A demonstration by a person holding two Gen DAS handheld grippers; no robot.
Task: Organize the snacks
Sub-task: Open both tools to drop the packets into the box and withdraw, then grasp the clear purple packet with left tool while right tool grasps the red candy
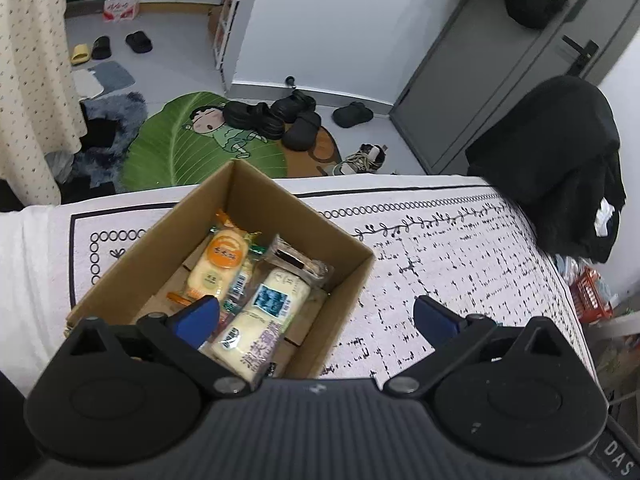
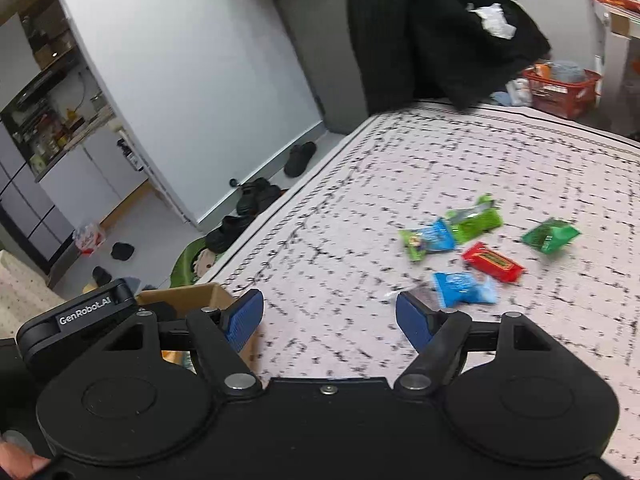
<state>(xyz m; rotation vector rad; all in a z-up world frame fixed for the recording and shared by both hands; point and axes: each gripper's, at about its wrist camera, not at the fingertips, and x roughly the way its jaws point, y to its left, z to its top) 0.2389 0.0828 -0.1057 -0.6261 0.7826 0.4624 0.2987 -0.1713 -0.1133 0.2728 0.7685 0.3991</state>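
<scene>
Patterned tablecloth (image 1: 440, 248) holds a cardboard box (image 1: 352, 280) of snack packets (image 1: 216, 264); both grippers' fingers spread.

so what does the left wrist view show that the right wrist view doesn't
Only the left wrist view shows inside the brown cardboard box: a yellow-orange wrapped cake, a white bun packet with a blue label and a clear-wrapped dark snack. The open left gripper hangs over the box's near corner.

Only the right wrist view shows the loose snacks ahead of the open right gripper: a red packet, two blue packets and green packets.

Both show the white black-patterned cloth, the box and the black garment.
</scene>
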